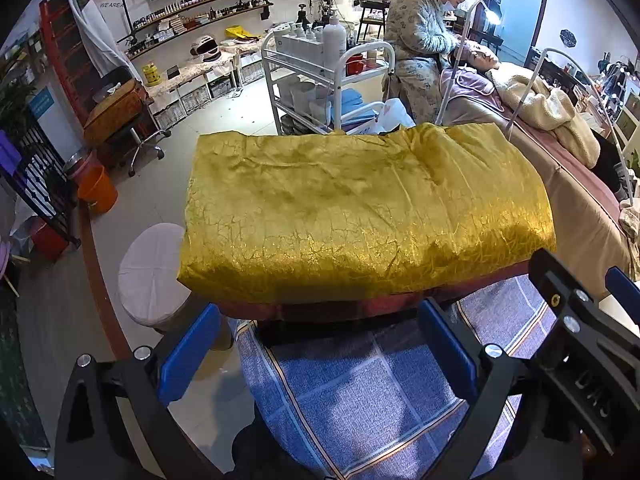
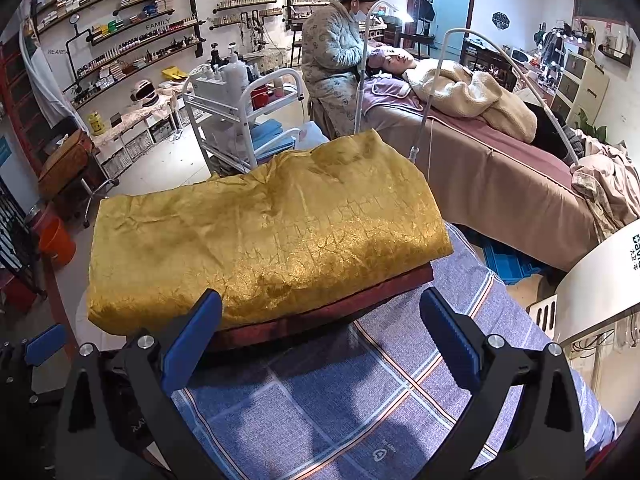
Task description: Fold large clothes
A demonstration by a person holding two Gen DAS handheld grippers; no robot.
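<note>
Garment: gold cloth (image 1: 360, 208), folded into a thick block, red underside showing at the near edge, lying on the blue checked sheet (image 1: 360, 400) of a bed.
Left claw (image 1: 320, 356): spread, holding nothing, just short of the cloth's near edge.
Right claw (image 2: 320, 344): spread, holding nothing; its left finger (image 2: 192, 340) overlaps the cloth's edge in its own view.
Background: white cart (image 2: 240, 116); a person in a quilted coat (image 2: 332, 64) standing beside another bed.

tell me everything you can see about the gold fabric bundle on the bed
The gold fabric bundle is shiny, crinkled cloth with a crackle pattern, folded into a thick, puffy rectangle. It lies flat with a dark red layer showing beneath its near edge, on the blue plaid sheet. Neither gripper touches it; both sets of jaws stand open just short of it.
</note>
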